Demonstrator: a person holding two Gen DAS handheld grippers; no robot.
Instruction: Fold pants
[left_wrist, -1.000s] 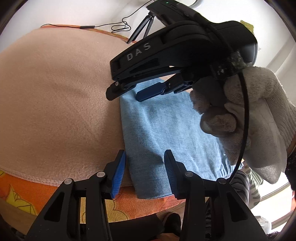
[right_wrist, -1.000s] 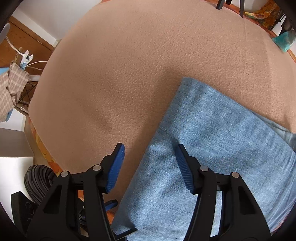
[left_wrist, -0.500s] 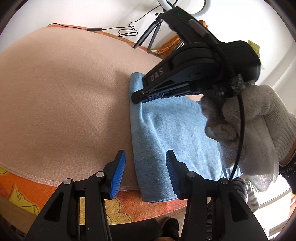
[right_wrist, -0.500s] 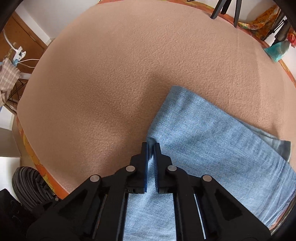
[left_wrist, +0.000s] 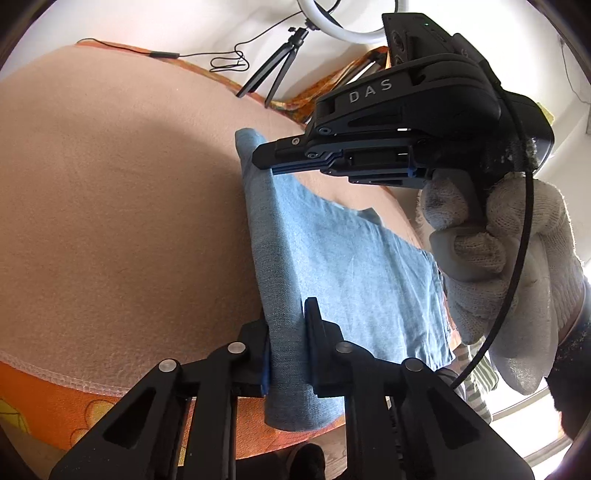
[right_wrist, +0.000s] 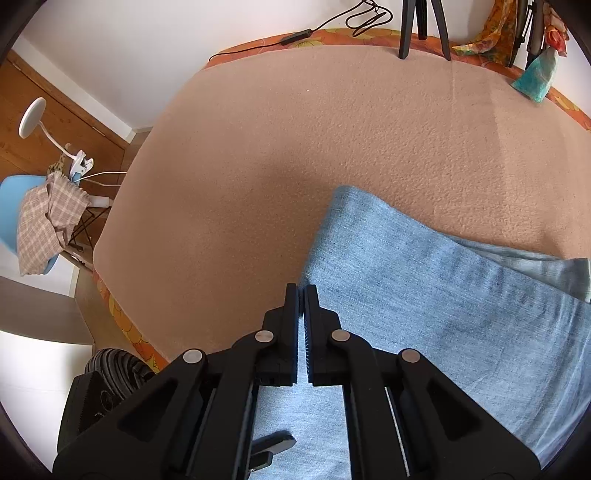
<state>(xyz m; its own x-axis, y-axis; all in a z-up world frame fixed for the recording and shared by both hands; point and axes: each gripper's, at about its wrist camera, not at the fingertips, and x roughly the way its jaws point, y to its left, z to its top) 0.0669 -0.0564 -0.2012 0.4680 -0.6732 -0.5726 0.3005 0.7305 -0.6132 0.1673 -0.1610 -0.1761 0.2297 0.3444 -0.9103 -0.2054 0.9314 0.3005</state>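
Light blue pants (left_wrist: 351, 266) lie folded on a beige blanket (left_wrist: 129, 203), near its front edge. My left gripper (left_wrist: 288, 343) has its jaws closing on the near end of the pants' left folded edge, and the bunched fabric is pressed between the pads. My right gripper (left_wrist: 264, 162), held in a white-gloved hand (left_wrist: 498, 258), is shut on the far end of that same edge. From the right wrist the pants (right_wrist: 424, 295) spread to the right, and the right gripper (right_wrist: 302, 295) pinches their left edge slightly above the blanket (right_wrist: 295, 147).
An orange patterned sheet (left_wrist: 55, 402) shows under the blanket at the front edge. A tripod (left_wrist: 277, 70), cables and a ring light stand at the back. A blue chair with a checked cloth (right_wrist: 48, 218) is off to the left. A teal item (right_wrist: 535, 74) lies at the far right.
Both grippers went from open to shut on the pants' left folded edge. The right gripper has risen and drawn the far end of the edge up with it.
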